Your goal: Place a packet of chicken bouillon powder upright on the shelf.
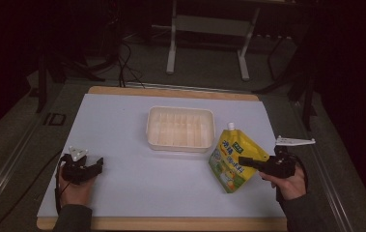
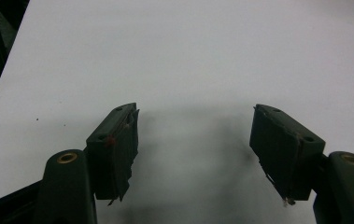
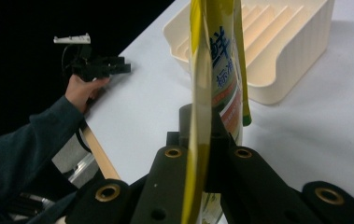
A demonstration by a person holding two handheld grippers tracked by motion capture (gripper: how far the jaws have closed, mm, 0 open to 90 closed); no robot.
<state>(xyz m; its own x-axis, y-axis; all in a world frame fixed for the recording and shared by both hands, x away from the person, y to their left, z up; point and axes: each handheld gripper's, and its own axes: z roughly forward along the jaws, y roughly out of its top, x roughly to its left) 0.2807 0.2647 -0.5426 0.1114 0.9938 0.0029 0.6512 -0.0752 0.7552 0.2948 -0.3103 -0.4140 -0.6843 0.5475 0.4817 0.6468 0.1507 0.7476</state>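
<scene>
Right gripper (image 1: 246,161) is pinched tight on the edge of the pouch (image 1: 231,162). In the right gripper view the jaws are clamped on the thin yellow pouch (image 3: 212,70) w/ nothing else between them. The pouch is a yellow-green spouted refill pack, white cap at top, tilted, sitting near the right side of the white mat (image 1: 122,125), just beside the tray (image 1: 181,127) but not in it. Whether its bottom rests on the mat or is lifted off can't be told from the high view.

Left gripper (image 1: 93,166) is spread wide, nothing between the jaws. The left gripper view shows bare mat (image 2: 188,56) under them. It sits near the mat's front left corner, well apart from pouch & tray.

The tray is cream, ribbed inside, and looks empty, at mid-mat toward the far side.

Progress, as a judgement: the grab looks done, i.e. the pouch is secured by one edge. Prob. left to do: lift, carry over to the tray, lower in, let go. So roughly the early part, w/ transport & placing yet to come. The left hand (image 1: 74,191) has no visible job so far.
</scene>
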